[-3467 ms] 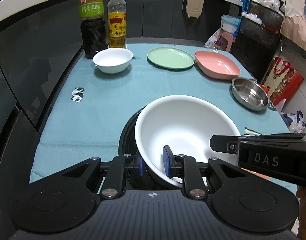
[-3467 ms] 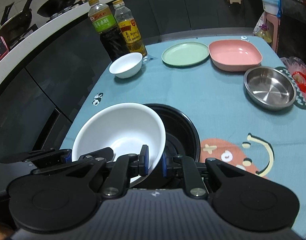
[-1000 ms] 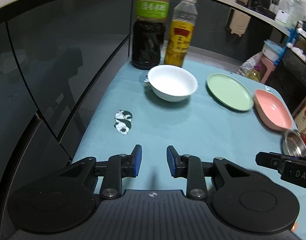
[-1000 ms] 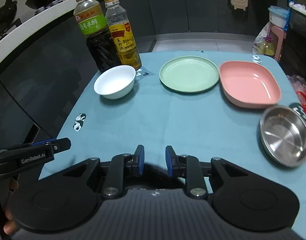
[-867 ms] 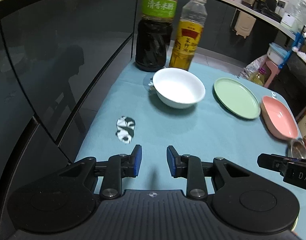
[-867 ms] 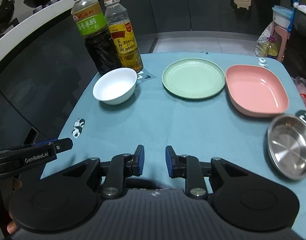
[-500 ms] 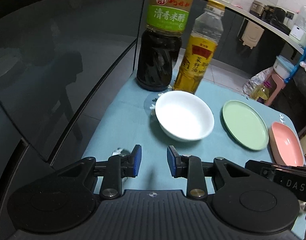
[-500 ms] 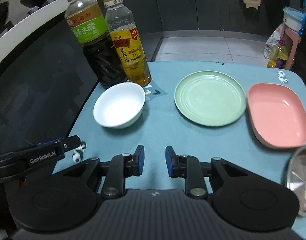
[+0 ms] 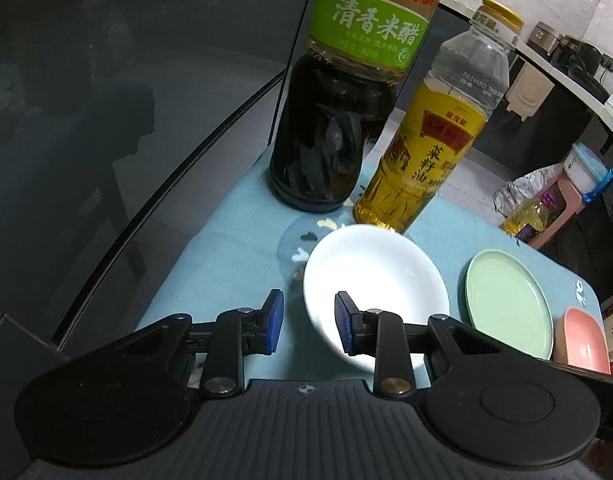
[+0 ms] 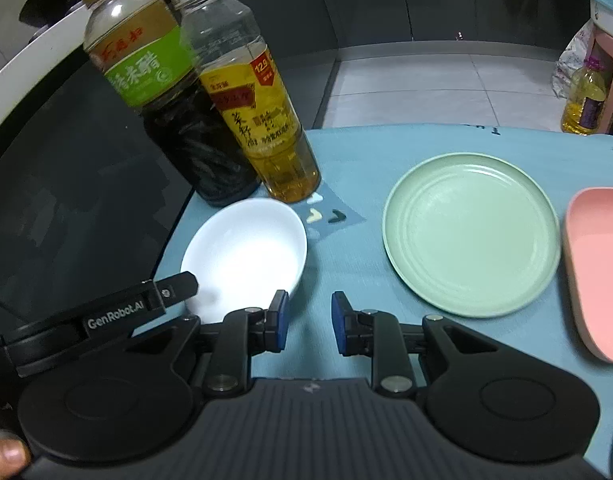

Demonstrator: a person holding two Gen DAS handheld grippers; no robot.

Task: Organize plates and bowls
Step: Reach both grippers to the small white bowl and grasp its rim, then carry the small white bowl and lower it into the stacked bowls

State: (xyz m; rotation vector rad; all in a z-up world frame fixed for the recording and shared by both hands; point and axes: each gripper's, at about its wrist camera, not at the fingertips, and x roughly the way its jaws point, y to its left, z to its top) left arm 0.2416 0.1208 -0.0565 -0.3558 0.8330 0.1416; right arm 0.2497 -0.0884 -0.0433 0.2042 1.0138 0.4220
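White ceramic is what we meet first in the left wrist view: the small white bowl [image 9: 376, 280] sits on the teal tablecloth [image 9: 234, 240], just in front of the dark vinegar bottle [image 9: 342, 120] and the yellow oil bottle [image 9: 430, 152]. Our left gripper [image 9: 305, 328] hangs over the bowl's near rim with a narrow gap between its blue-padded fingers [image 9: 275, 322]; one finger is outside the rim and the other over the bowl's inside, and neither pad presses on it. To the right of the bowl lies the green plate [image 9: 506, 304], and beyond it the pink dish [image 9: 582, 340] at the cloth's edge.

From the right wrist view we see the same white bowl [image 10: 246, 252] to the lower left, with the left gripper's tip [image 10: 174, 292] reaching over its near edge. Our right gripper [image 10: 306, 322] is above bare cloth just beside the bowl, between it and the green plate [image 10: 470, 236], its fingers narrowly apart with nothing between them. The pink dish [image 10: 598, 272] is cut off at the right edge, and both bottles stand behind the bowl.
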